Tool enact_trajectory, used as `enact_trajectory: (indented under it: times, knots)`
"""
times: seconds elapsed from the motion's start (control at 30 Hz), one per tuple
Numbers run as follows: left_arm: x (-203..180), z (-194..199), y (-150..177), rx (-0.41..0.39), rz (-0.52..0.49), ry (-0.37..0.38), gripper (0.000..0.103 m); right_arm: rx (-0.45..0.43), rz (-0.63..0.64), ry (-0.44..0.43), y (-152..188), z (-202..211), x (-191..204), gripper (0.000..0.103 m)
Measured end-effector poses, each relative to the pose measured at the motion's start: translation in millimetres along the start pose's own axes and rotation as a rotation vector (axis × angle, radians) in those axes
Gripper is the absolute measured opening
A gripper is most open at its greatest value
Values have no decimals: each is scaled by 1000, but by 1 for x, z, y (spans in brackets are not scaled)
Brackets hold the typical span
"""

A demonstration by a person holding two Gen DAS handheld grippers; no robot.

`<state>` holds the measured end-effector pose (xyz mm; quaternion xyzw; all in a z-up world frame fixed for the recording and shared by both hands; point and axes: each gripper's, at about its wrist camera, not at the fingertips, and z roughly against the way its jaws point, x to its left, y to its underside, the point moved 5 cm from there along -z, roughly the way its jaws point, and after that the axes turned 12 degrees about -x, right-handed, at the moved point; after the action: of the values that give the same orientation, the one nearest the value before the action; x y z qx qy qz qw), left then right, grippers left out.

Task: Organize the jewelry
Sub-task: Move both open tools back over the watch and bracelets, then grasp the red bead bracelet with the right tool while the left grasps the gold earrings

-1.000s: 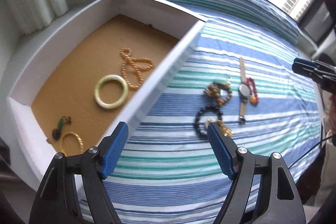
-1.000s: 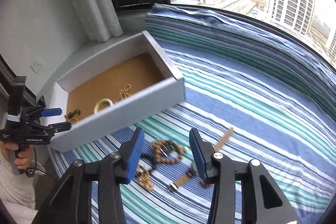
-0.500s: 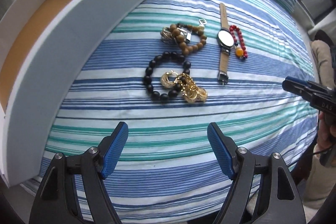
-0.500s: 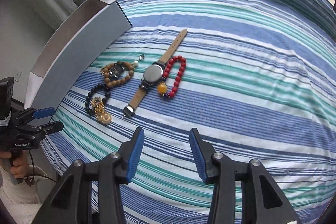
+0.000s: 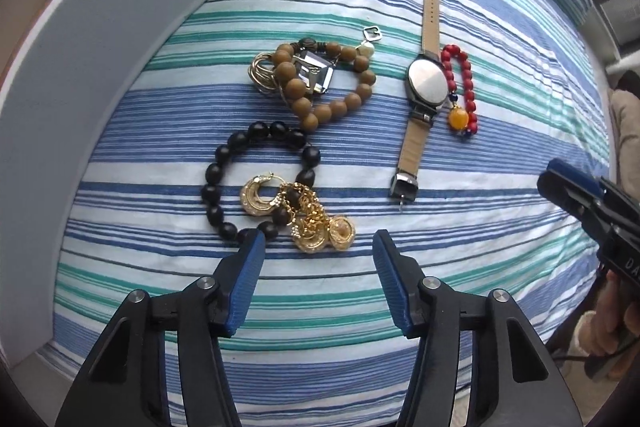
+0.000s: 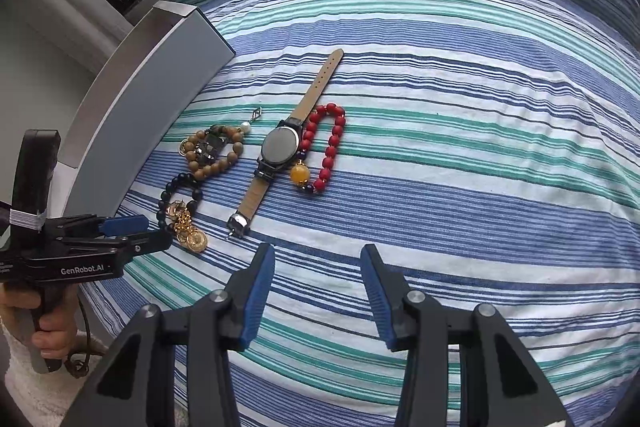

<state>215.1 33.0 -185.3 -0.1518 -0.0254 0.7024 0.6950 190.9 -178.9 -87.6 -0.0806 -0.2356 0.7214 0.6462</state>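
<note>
Jewelry lies on a striped cloth: a black bead bracelet [image 5: 224,179], gold earrings and chain [image 5: 308,219], a brown bead bracelet [image 5: 336,107] with a clear gem [image 5: 314,75], a watch [image 5: 426,83] and a red bead bracelet [image 5: 466,83]. My left gripper [image 5: 318,259] is open, just short of the gold pieces. My right gripper [image 6: 318,275] is open and empty, short of the watch [image 6: 280,147] and red bracelet [image 6: 332,147]. The white box [image 5: 100,39] stands to the left; its inside is hidden.
The striped cloth [image 6: 480,147] covers the whole surface and curves down at the near edge. The box wall [image 6: 152,99] runs along the left of the jewelry. A dark window frame and tall buildings lie beyond the far edge.
Both grippers have swung from looking at the box down toward the jewelry and moved closer. The left jaws have narrowed a little. Nothing on the cloth has moved.
</note>
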Motion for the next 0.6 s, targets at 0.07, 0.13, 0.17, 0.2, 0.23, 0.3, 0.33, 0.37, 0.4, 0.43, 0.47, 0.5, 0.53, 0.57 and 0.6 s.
enact_trajectory:
  times: [0.07,0.13,0.17,0.2,0.23,0.3,0.33,0.37,0.4,0.43,0.47,0.5,0.53,0.57,0.6]
  knots:
    - [-2,-4,1,10,9,4,52,29,-16,10,-9,-16,0,45]
    - [-3,-5,0,11,16,8,50,56,-24,7,-21,-36,-1,45]
    - [-4,-5,-1,11,17,9,50,64,-16,14,-27,-45,0,45]
    - [-4,-5,-2,11,19,10,50,69,0,27,-33,-55,2,45]
    - [-4,-5,-3,10,21,12,50,75,16,35,-37,-64,4,45]
    - [-2,-5,-6,8,26,12,50,89,47,56,-41,-80,7,45]
    - [-1,-5,-7,6,28,13,50,87,68,66,-42,-86,10,45]
    - [1,-4,-8,4,29,13,50,83,101,71,-42,-90,13,45]
    - [0,-5,-9,2,29,12,50,80,137,79,-40,-93,17,38]
    - [2,-4,-10,1,30,13,50,81,164,91,-38,-94,19,35]
    - [3,-3,-10,1,33,15,50,78,180,97,-37,-95,21,32]
    - [6,-3,-11,1,37,18,50,77,197,98,-36,-94,23,29]
    - [7,-1,-12,0,42,21,50,72,214,104,-35,-93,24,27]
    - [9,0,-12,-2,47,26,50,69,226,110,-35,-92,26,24]
    - [11,1,-13,-4,53,30,50,71,232,111,-34,-91,27,24]
